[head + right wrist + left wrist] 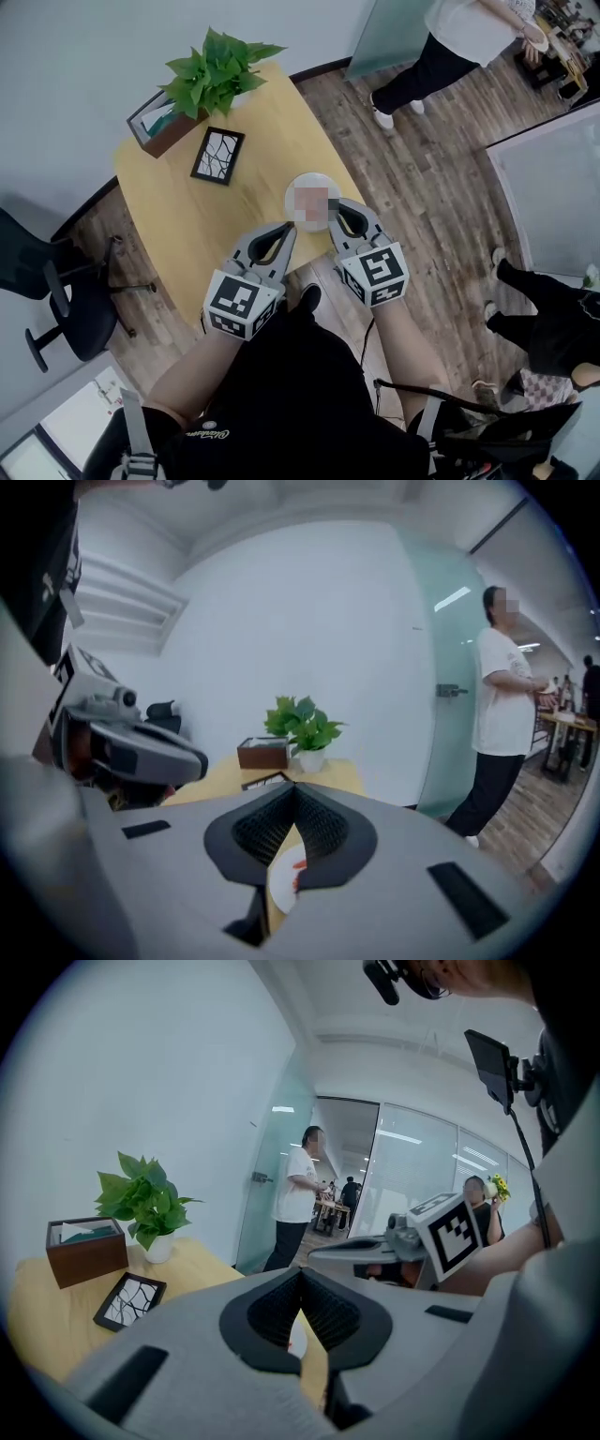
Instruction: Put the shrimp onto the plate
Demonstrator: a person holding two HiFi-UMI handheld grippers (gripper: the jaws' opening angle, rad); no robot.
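Both your claws were closed tip to tip with nothing between the jaws. The white plate [306, 179] sat on the table [187, 216] straight ahead of them. Your right gripper [339, 205] hung over the plate's near right rim. Your left gripper [286, 228] stopped just short of its near left rim, so the right was the nearer. Through the right gripper view's jaw gap, a small orange-red piece lay on the plate; I took it for the shrimp [298, 874]. It lay forward and below the right tips. Its long axis was too small to read. The head view hid the plate's middle.
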